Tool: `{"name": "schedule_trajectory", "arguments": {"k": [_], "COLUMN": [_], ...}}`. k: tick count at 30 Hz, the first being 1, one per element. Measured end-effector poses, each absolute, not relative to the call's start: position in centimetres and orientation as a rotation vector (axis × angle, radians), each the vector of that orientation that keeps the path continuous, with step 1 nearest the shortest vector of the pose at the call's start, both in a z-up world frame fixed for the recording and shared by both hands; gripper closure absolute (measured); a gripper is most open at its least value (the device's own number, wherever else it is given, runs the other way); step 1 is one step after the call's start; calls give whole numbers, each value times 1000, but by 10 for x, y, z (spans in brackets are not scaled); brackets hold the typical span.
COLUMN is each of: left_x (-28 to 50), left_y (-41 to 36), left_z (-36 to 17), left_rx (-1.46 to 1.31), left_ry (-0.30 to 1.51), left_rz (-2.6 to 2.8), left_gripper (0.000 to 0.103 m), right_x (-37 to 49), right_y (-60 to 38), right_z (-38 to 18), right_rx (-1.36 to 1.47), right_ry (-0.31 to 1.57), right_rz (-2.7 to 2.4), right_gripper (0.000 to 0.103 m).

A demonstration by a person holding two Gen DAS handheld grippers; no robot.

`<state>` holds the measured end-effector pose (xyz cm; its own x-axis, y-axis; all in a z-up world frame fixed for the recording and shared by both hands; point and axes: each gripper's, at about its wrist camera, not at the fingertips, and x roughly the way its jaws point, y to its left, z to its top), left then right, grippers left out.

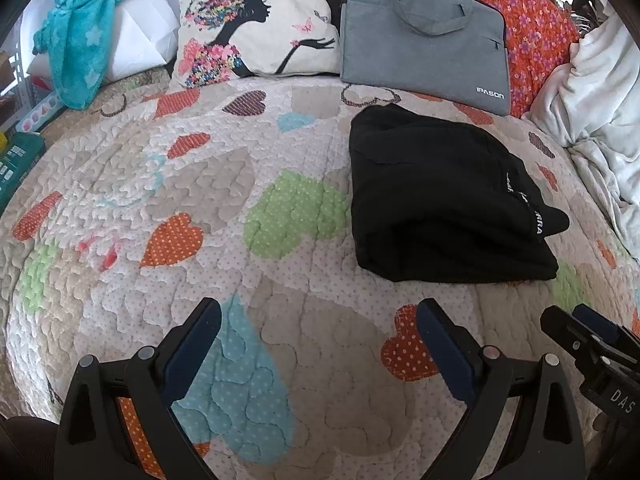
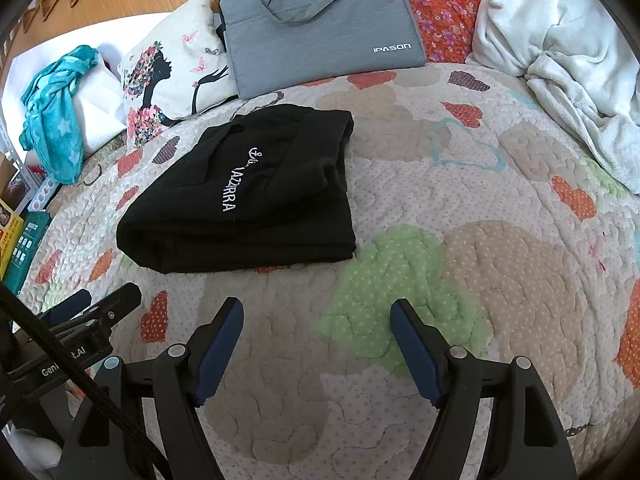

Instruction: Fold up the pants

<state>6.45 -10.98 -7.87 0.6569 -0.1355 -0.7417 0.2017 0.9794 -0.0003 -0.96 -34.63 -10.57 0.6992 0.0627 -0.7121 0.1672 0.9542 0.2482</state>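
Black pants with white lettering lie folded into a compact rectangle on the heart-patterned quilt. In the right wrist view the pants sit ahead and to the left. My left gripper is open and empty, held above the quilt, near and left of the pants. My right gripper is open and empty, held above the quilt, near and right of the pants. The right gripper also shows at the left wrist view's right edge; the left gripper shows at the right wrist view's left edge.
A grey laptop bag and a printed cushion lean at the back of the bed. A white blanket is bunched at the right. A teal towel hangs at the far left, with boxes beside the bed.
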Motion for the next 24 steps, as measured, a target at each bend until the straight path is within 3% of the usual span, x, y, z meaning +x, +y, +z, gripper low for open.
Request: {"name": "schedule_trajectory", "arguments": {"k": [7,8,12,24], "left_x": [27,20,5,31], "left_y": [-103,-103,-104,-111], "left_z": [-30,-23,-11,-46], "left_rx": [114,119,171,135], "left_ry": [495,448,363,637], "left_rz": [-93,-89,-33,-166], "left_gripper": [5,1,0,0], "right_x": [-9,-9,-10,-10], "right_y": [-344,-343,-341,-330], "right_z": [-106,-106,-105,-105], "right_rx": [289,286,271,225], "right_ry": [788,787,783,776], "right_rz": [-67,-69,-67,-47], "right_gripper": [22,22,22,22]}}
